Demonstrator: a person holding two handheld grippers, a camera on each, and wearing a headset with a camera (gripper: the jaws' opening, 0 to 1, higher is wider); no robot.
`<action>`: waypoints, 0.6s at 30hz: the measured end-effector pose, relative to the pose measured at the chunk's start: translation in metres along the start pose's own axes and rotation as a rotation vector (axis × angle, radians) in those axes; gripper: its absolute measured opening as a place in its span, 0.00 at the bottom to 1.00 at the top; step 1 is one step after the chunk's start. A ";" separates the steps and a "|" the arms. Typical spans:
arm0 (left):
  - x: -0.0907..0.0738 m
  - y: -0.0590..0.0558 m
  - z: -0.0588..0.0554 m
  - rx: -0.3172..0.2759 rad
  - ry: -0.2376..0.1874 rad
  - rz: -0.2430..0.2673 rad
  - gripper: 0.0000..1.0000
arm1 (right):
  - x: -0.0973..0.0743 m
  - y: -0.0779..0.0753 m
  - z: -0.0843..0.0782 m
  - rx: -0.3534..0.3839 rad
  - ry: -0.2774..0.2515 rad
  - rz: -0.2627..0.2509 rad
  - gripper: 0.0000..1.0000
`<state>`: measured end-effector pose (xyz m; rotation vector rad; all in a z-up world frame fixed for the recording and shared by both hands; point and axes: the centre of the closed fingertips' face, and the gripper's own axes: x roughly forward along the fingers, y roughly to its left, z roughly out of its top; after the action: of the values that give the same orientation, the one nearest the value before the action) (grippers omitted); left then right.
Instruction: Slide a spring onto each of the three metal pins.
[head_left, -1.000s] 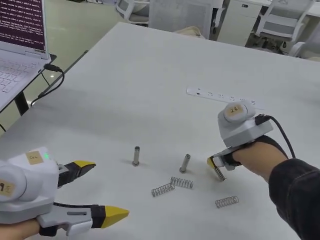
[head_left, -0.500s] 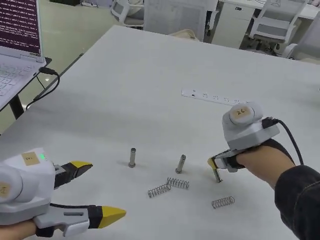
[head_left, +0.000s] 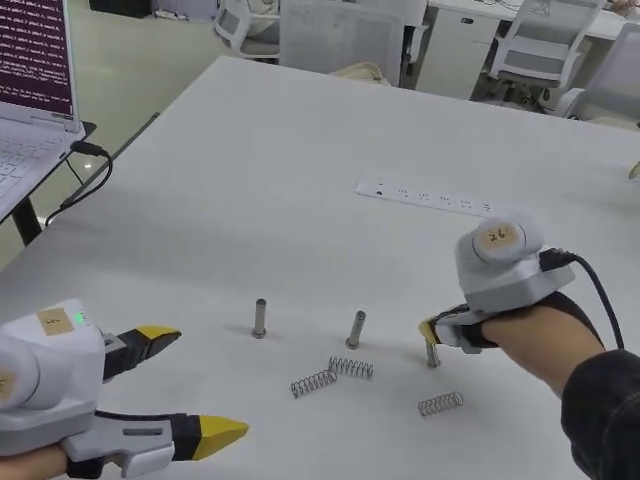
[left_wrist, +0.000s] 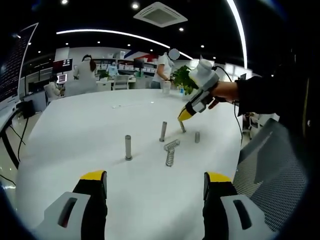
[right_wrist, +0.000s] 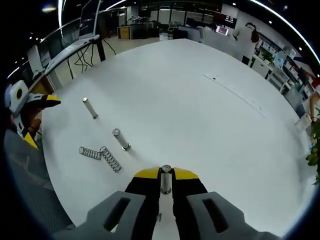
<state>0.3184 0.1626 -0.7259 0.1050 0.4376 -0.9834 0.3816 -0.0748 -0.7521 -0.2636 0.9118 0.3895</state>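
Note:
Two metal pins stand upright on the white table, one at the left (head_left: 260, 318) and one at the middle (head_left: 355, 329). My right gripper (head_left: 432, 335) is shut on a third pin (head_left: 432, 352), whose foot is at the table; its head shows between the jaws (right_wrist: 165, 180). Two springs (head_left: 313, 382) (head_left: 351, 368) lie touching in front of the middle pin. A third spring (head_left: 440, 403) lies near the held pin. My left gripper (head_left: 195, 385) hovers open at the near left, holding nothing, and its view faces the pins (left_wrist: 128, 147).
A white power strip (head_left: 420, 196) lies across the table beyond the pins. A laptop (head_left: 30, 90) with a black cable (head_left: 85, 180) stands on a side table to the left. Office chairs (head_left: 530, 50) stand past the far edge.
The head camera has shifted. My right gripper keeps its hold on the third pin, which now stands a little more upright. The left gripper stays open, and the springs have not moved.

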 end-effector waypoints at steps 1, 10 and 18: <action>0.000 0.000 0.000 0.000 0.000 0.000 0.76 | -0.001 0.000 0.000 0.002 -0.005 0.000 0.05; 0.000 -0.001 0.000 0.003 0.000 -0.003 0.76 | -0.009 -0.001 -0.007 0.018 -0.040 -0.003 0.05; 0.001 -0.001 0.000 0.003 0.000 -0.005 0.76 | -0.014 -0.001 -0.014 0.022 -0.059 -0.007 0.05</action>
<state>0.3179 0.1619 -0.7265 0.1071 0.4367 -0.9889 0.3643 -0.0836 -0.7486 -0.2342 0.8568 0.3788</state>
